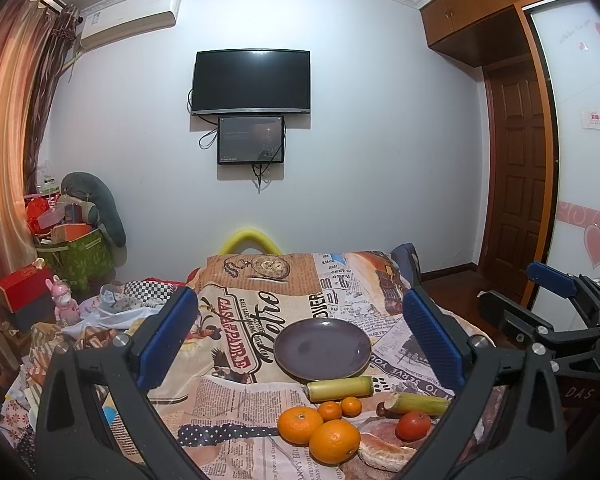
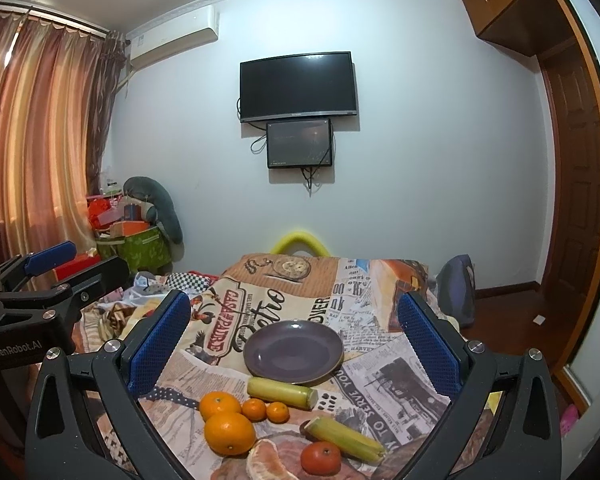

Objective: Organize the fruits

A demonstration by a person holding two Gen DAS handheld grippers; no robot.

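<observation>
An empty purple plate [image 1: 323, 349] [image 2: 293, 351] sits on a newspaper-print cloth. In front of it lie two yellow-green sugarcane pieces [image 1: 339, 388] [image 2: 282, 392], two large oranges [image 1: 334, 441] [image 2: 229, 433], two small tangerines [image 1: 329, 411] [image 2: 254, 409], a red-orange tangerine [image 1: 413, 425] [image 2: 320, 457] and a peeled citrus [image 1: 384, 451] [image 2: 267, 462]. My left gripper [image 1: 300, 340] is open and empty above the fruit. My right gripper [image 2: 296, 340] is open and empty above the fruit; it also shows in the left wrist view [image 1: 556, 292].
The cloth [image 1: 236, 396] covers a raised surface on a cluttered bed. A pink toy figure [image 1: 63, 300], red boxes and a green bin [image 1: 76, 260] stand at the left. A TV hangs on the far wall. A wooden door [image 1: 516, 184] is at the right.
</observation>
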